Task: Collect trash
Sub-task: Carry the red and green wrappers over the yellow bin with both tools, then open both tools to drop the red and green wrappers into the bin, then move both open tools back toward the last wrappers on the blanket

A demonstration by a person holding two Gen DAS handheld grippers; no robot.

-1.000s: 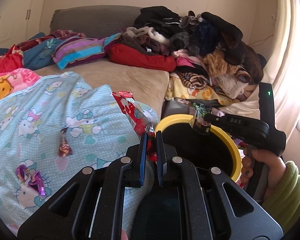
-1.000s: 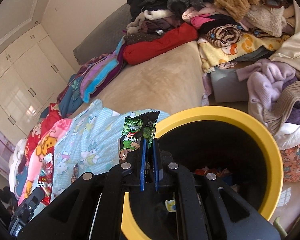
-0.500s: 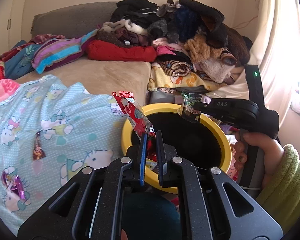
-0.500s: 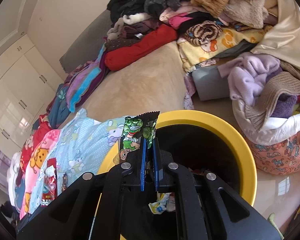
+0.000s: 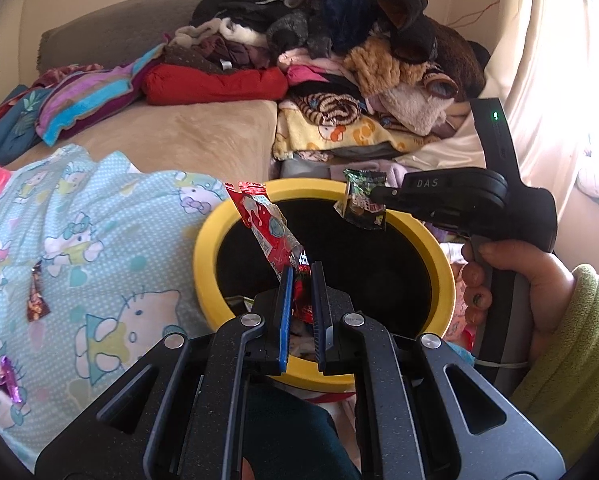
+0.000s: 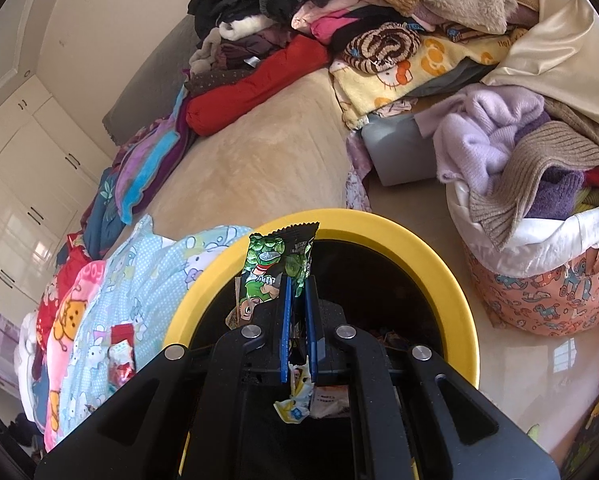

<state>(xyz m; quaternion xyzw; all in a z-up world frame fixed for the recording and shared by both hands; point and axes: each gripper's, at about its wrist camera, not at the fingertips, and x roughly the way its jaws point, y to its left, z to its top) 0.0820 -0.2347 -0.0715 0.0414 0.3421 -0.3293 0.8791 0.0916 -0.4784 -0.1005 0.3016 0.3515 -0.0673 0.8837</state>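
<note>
My left gripper (image 5: 299,276) is shut on a red snack wrapper (image 5: 267,228) and holds it over the near rim of the yellow bin (image 5: 207,248). My right gripper (image 6: 296,280) is shut on a green snack wrapper (image 6: 275,264) over the same bin (image 6: 451,276); it shows in the left wrist view (image 5: 373,194) with the green wrapper (image 5: 361,200) above the bin's far side. Trash lies inside the bin (image 6: 299,396). Small wrappers lie on the blue blanket: a brown one (image 5: 37,298), a purple one (image 5: 7,378), a red one (image 6: 121,354).
The bin stands against the bed with the blue Hello Kitty blanket (image 5: 99,240). Piled clothes (image 5: 339,48) fill the back. A laundry basket (image 6: 547,296) full of knitwear stands right of the bin, and a grey box (image 6: 399,152) lies behind.
Both grippers moved over the bin's opening, each still holding its wrapper. The bin now sits more centrally under both.
</note>
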